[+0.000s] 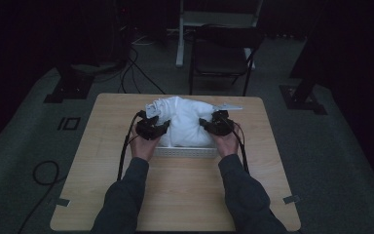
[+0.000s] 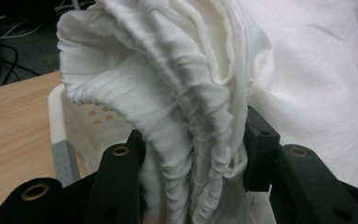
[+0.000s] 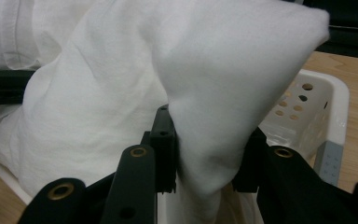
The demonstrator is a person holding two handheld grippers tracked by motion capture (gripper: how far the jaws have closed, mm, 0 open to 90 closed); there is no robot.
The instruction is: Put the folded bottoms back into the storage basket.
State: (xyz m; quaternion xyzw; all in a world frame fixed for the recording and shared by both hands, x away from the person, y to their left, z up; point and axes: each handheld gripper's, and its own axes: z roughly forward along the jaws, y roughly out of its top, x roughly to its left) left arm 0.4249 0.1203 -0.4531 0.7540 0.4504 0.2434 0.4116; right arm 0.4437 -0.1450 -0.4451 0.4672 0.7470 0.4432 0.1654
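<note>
Basically, both grippers are pinching white cloth (image 1: 185, 124) bulging over the perforated basket (image 1: 187, 152).
Left gripper (image 2: 193, 161) and right gripper (image 3: 205, 154) jaws are clamping bunched folds; basket's sitting mid wooden table (image 1: 175, 195), dark room behind.

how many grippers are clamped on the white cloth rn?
2. Left gripper grips a bunched fold at the white cloth's left side; right gripper pinches a fold at its right side, over the basket.
</note>
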